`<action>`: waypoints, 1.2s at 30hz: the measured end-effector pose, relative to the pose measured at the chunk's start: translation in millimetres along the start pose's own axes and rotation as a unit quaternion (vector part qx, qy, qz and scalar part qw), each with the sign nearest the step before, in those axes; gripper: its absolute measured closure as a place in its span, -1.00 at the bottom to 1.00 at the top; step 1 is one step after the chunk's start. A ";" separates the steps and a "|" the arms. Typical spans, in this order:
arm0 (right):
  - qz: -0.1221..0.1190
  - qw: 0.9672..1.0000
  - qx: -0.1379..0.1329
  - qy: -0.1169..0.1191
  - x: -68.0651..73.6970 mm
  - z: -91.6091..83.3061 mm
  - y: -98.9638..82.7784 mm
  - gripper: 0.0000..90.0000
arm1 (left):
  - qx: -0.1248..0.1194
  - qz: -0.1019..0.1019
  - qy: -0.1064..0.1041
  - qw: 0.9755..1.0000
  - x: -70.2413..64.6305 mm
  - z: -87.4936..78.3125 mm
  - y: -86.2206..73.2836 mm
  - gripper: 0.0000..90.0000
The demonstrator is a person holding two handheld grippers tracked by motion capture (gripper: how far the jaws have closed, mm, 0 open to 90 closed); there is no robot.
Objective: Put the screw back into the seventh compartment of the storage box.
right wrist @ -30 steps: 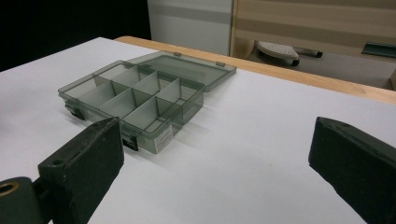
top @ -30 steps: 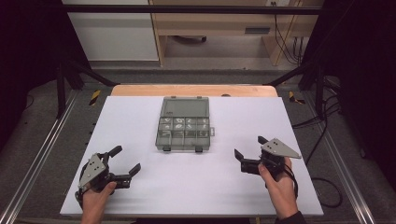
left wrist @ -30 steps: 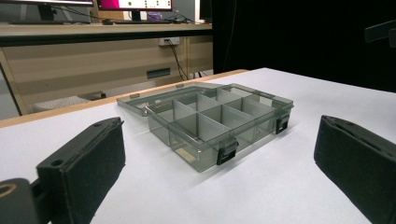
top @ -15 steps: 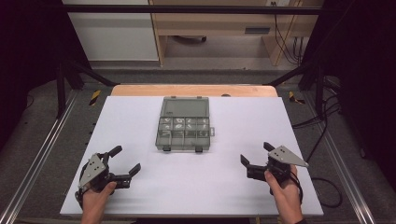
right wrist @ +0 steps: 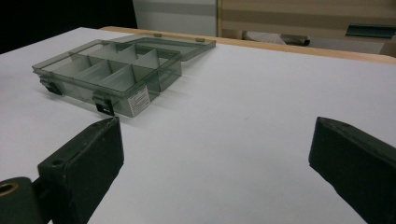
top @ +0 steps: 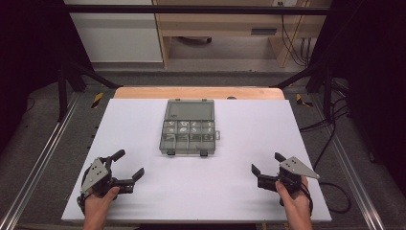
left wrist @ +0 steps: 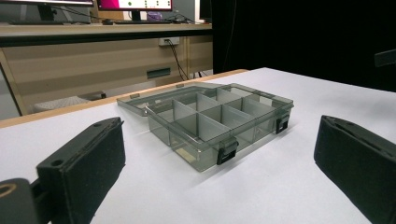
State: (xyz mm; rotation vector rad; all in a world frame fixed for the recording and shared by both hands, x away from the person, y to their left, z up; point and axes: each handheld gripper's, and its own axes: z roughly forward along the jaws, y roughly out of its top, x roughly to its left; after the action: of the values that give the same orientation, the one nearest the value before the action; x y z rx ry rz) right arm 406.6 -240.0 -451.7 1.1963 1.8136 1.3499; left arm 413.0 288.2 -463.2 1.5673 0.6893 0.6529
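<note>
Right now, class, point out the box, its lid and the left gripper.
box (top: 187, 142): high view, on a divider.
lid (top: 189, 110): high view, on the open panel's middle.
left gripper (top: 128, 165): high view, between the open fingertips.

Jaws spread wide low in frame, open compartment box (right wrist: 116, 74) upper left, white table (right wrist: 261, 107)

A white surface (top: 143, 120) lies on a wooden top whose far edge (top: 198, 92) shows bare. Grey floor (top: 43, 143) runs along both sides, with metal rails (top: 40, 167) by the edges. Black frame legs (top: 72, 72) stand at the far corners. Beyond them stand a white cabinet (top: 115, 33) and a wooden desk (top: 225, 24), with cables (top: 292, 38) hanging at its right. The sides of the room are dark.
</note>
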 end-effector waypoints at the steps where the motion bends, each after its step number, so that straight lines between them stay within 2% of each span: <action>1: 0.000 1.000 0.000 0.000 -0.2 0.0 -1.5 -0.92 | 0.000 0.000 0.000 1.000 0.0 0.0 0.0 -0.96; 8: -0.009 1.000 -0.013 0.006 1.0 3.1 -7.4 -0.92 | 0.000 0.001 0.000 1.000 0.0 -0.2 -0.1 -0.96; 10: -0.016 1.000 -0.023 0.009 2.3 6.4 -9.2 -0.93 | -0.001 0.001 0.000 1.000 0.0 -0.2 0.0 -0.96; 13: -0.010 0.999 -0.031 0.016 4.2 9.6 -10.3 -0.93 | -0.001 0.001 0.000 1.000 0.1 -0.3 0.0 -0.96; 22: -0.025 0.998 -0.046 0.024 9.9 20.9 -11.7 -0.94 | -0.002 0.001 0.000 1.000 0.1 -0.6 0.3 -0.96; 31: -0.034 0.996 -0.068 0.035 14.2 32.2 -13.5 -0.95 | -0.008 -0.001 -0.002 1.000 0.3 -1.2 1.6 -0.96; 36: -0.046 0.994 -0.094 0.037 13.9 35.3 -14.3 -0.94 | -0.015 -0.005 0.002 1.000 2.0 -3.8 2.8 -0.97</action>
State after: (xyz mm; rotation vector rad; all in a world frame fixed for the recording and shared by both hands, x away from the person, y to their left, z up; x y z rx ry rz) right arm 425.8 -213.6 -475.8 0.9642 1.7265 1.4911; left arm 411.7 292.0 -460.0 1.5344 0.6876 0.6557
